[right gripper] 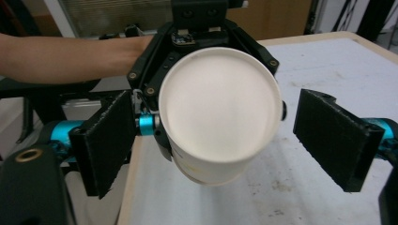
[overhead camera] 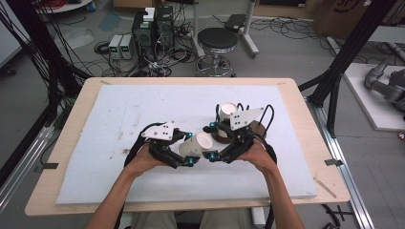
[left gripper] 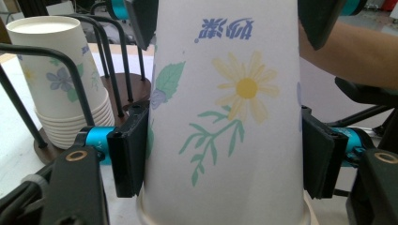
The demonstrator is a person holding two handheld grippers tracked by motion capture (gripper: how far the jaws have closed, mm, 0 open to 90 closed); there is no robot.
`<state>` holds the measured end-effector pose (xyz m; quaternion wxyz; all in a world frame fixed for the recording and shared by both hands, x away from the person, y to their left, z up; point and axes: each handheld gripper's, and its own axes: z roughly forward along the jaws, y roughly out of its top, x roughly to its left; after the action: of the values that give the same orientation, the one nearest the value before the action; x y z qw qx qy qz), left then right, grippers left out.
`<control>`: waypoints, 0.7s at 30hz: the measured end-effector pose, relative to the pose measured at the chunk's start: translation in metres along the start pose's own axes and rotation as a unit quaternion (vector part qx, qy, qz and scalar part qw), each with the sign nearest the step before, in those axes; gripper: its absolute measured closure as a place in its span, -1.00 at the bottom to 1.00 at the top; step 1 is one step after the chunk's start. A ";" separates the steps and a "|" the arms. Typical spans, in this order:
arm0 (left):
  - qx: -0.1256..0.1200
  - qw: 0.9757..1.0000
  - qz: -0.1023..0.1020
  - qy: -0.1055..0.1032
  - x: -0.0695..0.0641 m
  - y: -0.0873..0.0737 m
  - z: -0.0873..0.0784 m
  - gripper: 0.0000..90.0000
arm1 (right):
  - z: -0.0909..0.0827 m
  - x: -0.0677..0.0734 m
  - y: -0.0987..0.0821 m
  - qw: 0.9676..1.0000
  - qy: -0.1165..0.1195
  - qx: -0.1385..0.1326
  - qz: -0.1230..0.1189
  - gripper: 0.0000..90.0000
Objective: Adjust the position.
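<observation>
Your left gripper [overhead camera: 190, 149] is clamped on a single paper cup [overhead camera: 197, 144], its two black pads pressed flat against opposite sides of the cup's wall. In the left gripper view that paper cup [left gripper: 225, 117] stands between the jaws with its narrow base far from the camera and its rolled rim near it, so the printed yellow daisy, green sprig and blue lettering read upside down. Your right gripper [overhead camera: 210, 142] faces the same cup from the other side, and its jaws stand apart with nothing pressed between them; in the right gripper view the pads sit clear of the cup [right gripper: 220, 117] on either side, with a gap on both, and you look at the cup's white base end-on. The cup lies tilted, nearly level, held above the white foam mat [overhead camera: 119, 114] and between your two hands. Just beyond the cup, on the side away from you, a stack of flowered paper cups [overhead camera: 226, 112] stands mouth-down on the round brown base of a black wire cup holder [overhead camera: 260, 129], whose rods rise around the stack. In the left gripper view this stack [left gripper: 61, 79] shows to the left of the held cup, near it but apart.
</observation>
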<state>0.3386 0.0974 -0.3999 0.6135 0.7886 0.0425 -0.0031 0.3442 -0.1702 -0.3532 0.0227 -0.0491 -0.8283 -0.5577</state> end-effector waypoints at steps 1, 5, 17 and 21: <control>-0.001 1.000 0.000 0.001 0.000 0.000 -0.001 -0.34 | -0.001 0.000 0.000 1.000 -0.004 0.000 -0.001 -0.69; 0.002 1.000 0.000 0.003 -0.001 0.000 -0.002 -0.34 | -0.004 -0.001 0.000 1.000 -0.013 -0.004 0.001 -0.69; 0.114 0.993 0.010 0.028 -0.006 0.012 -0.018 -0.34 | -0.003 0.004 0.001 0.998 -0.023 0.051 -0.015 -0.68; 0.182 0.983 0.013 0.026 -0.005 0.020 -0.021 -0.34 | 0.001 0.009 0.006 0.995 -0.029 0.094 -0.032 -0.67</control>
<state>0.3342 0.1125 -0.3749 0.4585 0.8873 0.0469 0.0170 0.3362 -0.1660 -0.3471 -0.0145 -0.0363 -0.8786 -0.4759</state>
